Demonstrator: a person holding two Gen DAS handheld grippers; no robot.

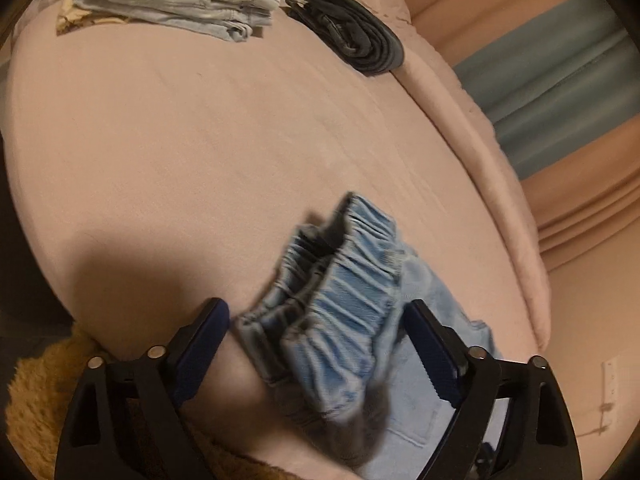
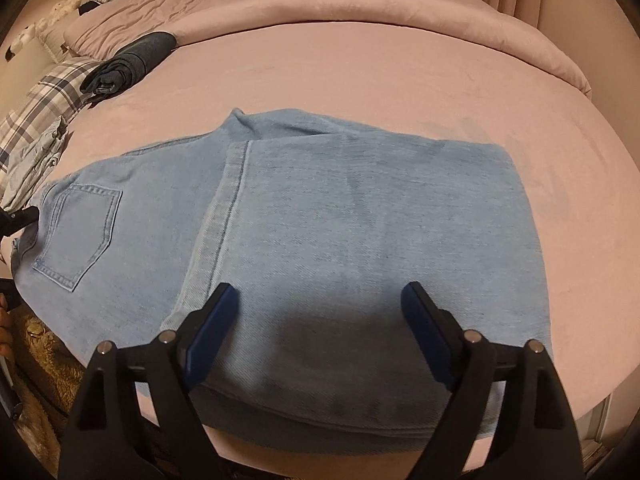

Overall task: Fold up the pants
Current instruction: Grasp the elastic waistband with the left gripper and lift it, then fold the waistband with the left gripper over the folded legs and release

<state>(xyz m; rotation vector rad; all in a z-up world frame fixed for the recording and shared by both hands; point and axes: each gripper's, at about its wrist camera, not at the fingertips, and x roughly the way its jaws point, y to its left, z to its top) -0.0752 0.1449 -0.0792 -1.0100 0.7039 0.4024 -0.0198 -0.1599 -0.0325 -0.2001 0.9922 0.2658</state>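
Note:
Light blue denim pants (image 2: 360, 208) lie on the pink bed (image 2: 360, 72), legs folded over onto the seat, with a back pocket (image 2: 80, 236) facing up at the left. My right gripper (image 2: 320, 289) stands open just above the folded leg part near the bed's front edge, nothing pinched. In the left wrist view the gathered elastic waistband (image 1: 352, 264) is bunched and blurred between the fingers of my left gripper (image 1: 316, 306). That gripper is open; its left finger (image 1: 200, 340) is clear of the cloth.
A stack of folded pale jeans (image 1: 172, 0) and a folded dark pair (image 1: 352, 36) sit at the far side of the bed. A plaid pillow (image 2: 52, 92) and a rolled pink comforter (image 2: 360, 8) border it. A yellow shaggy rug (image 1: 32, 392) lies below the front edge.

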